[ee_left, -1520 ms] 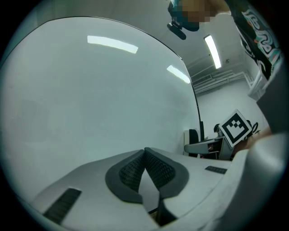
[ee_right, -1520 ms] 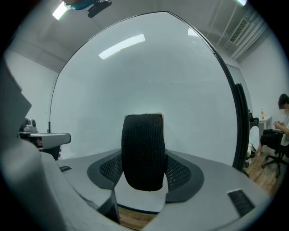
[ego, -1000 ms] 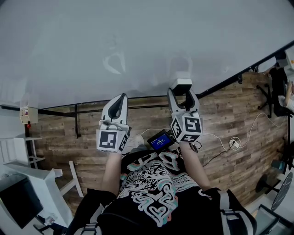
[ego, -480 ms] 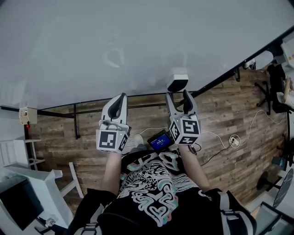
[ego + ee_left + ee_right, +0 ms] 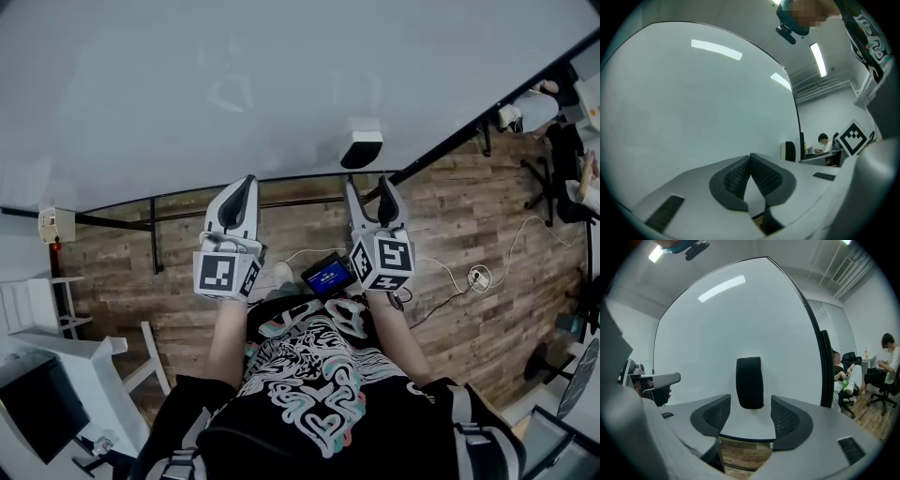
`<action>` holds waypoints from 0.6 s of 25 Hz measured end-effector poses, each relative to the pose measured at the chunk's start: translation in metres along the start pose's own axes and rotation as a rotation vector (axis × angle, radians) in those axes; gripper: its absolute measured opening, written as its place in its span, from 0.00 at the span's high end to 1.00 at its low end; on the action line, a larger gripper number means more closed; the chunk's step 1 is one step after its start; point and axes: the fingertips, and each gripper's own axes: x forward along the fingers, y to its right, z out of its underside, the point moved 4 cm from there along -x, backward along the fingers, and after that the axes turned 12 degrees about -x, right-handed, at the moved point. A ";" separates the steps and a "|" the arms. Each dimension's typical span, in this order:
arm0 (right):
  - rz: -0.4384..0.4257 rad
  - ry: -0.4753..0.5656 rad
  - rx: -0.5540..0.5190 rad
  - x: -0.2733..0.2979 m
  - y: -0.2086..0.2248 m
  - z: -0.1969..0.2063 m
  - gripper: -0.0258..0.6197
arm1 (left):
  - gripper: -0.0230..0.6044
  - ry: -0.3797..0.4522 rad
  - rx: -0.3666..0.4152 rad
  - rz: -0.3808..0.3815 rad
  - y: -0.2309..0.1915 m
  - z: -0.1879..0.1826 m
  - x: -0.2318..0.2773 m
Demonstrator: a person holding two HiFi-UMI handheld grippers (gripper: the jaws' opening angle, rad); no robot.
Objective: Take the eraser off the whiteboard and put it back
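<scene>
The eraser [image 5: 361, 148], white-backed with a dark felt face, sticks to the whiteboard [image 5: 281, 84] close to its lower frame. My right gripper [image 5: 369, 190] is open just below it, apart from it. In the right gripper view the eraser [image 5: 749, 383] stands upright on the whiteboard [image 5: 717, 333], beyond the spread jaws of the right gripper [image 5: 750, 402], with a gap in between. My left gripper [image 5: 242, 187] is shut and empty, to the left at the same height. In the left gripper view its pads [image 5: 754, 176] meet, and the eraser [image 5: 789, 151] shows small at the right.
The board's black lower frame [image 5: 281, 178] runs just ahead of both grippers, over a wooden floor [image 5: 122, 281]. A small device with a blue screen [image 5: 328, 277] hangs at the person's chest. White furniture [image 5: 66, 375] is at lower left; office chairs [image 5: 567, 159] and a seated person [image 5: 886, 362] are at right.
My right gripper, closed round the eraser a second ago, has opened and drawn back toward me. The eraser stays on the board. The left gripper has barely moved.
</scene>
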 end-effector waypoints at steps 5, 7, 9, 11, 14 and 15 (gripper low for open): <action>0.013 0.019 0.006 -0.008 0.000 -0.001 0.68 | 0.93 0.013 0.003 -0.002 0.003 -0.004 -0.005; 0.021 0.032 0.008 -0.012 0.000 -0.003 0.77 | 0.93 0.015 -0.001 -0.005 0.003 -0.004 -0.007; 0.017 0.041 -0.007 -0.015 -0.001 -0.007 0.90 | 0.93 0.019 -0.008 -0.009 0.003 -0.004 -0.009; -0.005 0.051 -0.026 -0.019 -0.005 -0.010 0.91 | 0.93 0.020 -0.007 -0.012 0.003 -0.005 -0.010; -0.048 0.062 -0.039 -0.026 -0.011 -0.012 0.91 | 0.93 0.023 -0.003 -0.012 0.005 -0.005 -0.010; -0.062 0.066 -0.041 -0.028 -0.012 -0.012 0.91 | 0.93 0.023 -0.001 -0.011 0.005 -0.005 -0.010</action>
